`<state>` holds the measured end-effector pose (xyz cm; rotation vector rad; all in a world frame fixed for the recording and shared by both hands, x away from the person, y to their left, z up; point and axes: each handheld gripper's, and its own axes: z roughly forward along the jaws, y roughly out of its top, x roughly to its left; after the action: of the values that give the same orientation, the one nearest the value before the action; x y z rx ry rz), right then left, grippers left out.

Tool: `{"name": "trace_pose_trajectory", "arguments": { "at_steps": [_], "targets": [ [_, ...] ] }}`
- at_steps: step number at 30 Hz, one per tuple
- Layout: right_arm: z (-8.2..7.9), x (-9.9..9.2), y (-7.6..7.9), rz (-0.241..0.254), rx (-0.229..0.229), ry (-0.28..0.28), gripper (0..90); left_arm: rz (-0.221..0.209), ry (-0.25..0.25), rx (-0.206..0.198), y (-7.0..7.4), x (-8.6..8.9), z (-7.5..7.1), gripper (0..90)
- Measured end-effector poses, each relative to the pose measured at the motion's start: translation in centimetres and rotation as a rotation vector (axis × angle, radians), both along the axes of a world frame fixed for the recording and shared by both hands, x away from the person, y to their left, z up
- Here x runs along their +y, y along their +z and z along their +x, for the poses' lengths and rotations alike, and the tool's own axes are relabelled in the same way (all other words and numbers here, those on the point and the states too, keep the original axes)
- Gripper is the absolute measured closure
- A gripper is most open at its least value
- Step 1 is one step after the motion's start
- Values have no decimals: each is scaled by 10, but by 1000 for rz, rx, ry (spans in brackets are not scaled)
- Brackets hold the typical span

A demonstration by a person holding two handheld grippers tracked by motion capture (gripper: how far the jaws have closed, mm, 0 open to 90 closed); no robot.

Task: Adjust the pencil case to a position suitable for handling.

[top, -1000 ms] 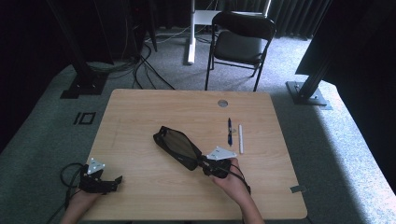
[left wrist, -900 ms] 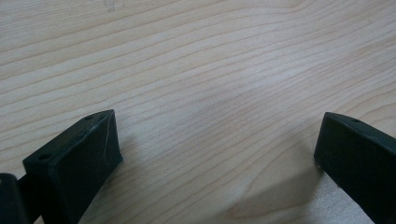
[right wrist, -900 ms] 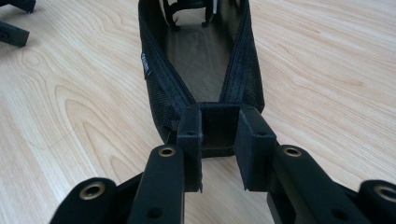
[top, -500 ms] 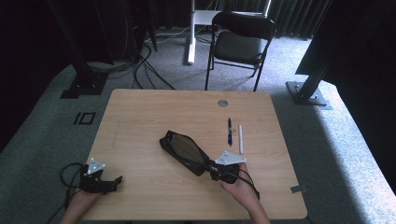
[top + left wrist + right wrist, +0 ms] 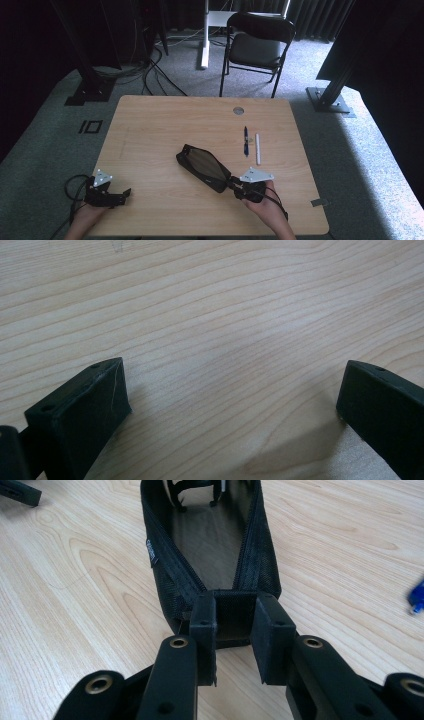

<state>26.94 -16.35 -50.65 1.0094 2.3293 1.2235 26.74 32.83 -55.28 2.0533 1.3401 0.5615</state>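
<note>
Pencil case [image 5: 202,166], black mesh and unzipped, lies slantwise on the tabletop [image 5: 150,130] between its middle and near edge. My right gripper [image 5: 234,184], toward the near right corner, has its jaws clamped on the case's closed end [image 5: 231,611], as I read it from the right gripper view. My left gripper [image 5: 126,192] rests at the near left corner, jaws wide apart over bare wood. Toward the right edge I see a blue pen [image 5: 246,141] just beside a white stick [image 5: 258,148], both apart from the case.
</note>
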Motion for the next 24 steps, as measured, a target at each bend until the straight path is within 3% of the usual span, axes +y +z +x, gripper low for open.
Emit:
{"name": "trace_pose_trajectory", "arguments": {
  "at_steps": [24],
  "targets": [
    [-16, -54, 0, 20, 10, -61, 733, 0, 0, 0, 0, 0, 0, 5]
  ]
}}
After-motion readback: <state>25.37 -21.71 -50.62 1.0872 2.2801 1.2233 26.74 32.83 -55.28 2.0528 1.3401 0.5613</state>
